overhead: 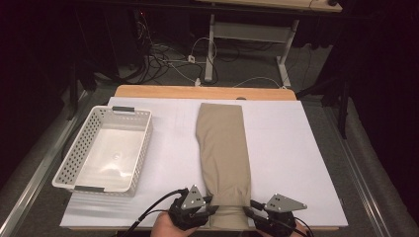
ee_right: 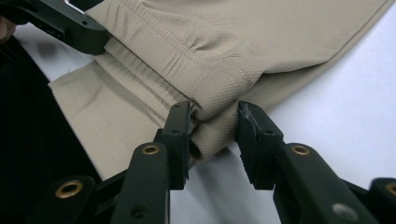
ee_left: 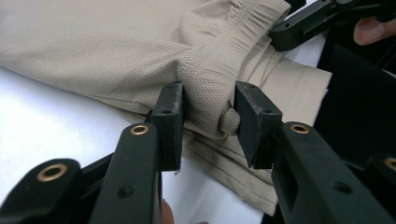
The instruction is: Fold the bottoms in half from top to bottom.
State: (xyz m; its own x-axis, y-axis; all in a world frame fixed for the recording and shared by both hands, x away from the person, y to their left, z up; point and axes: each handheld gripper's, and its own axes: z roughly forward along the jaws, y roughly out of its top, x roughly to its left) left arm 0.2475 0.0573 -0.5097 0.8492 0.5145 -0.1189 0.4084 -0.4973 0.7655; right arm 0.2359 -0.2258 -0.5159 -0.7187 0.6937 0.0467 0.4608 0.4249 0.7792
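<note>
Folded beige trousers (overhead: 222, 148) lie lengthwise down the middle of the white sheet (overhead: 296, 163), their near end at the table's front edge. My left gripper (overhead: 212, 210) grips the near left corner: in the left gripper view a bunched fold of the trousers (ee_left: 205, 88) is pinched between both pads of the left gripper (ee_left: 208, 116). My right gripper (overhead: 249, 207) holds the near right corner. In the right gripper view a rolled hem of the trousers (ee_right: 215, 93) sits pressed between the pads of the right gripper (ee_right: 214, 130). Lower fabric layers stay flat on the sheet.
A white perforated basket (overhead: 64, 163) stands empty at the left of the sheet. The wooden table edge (overhead: 197, 92) shows at the back, with cables and a desk frame on the floor beyond. Bare white sheet lies to the right of the trousers.
</note>
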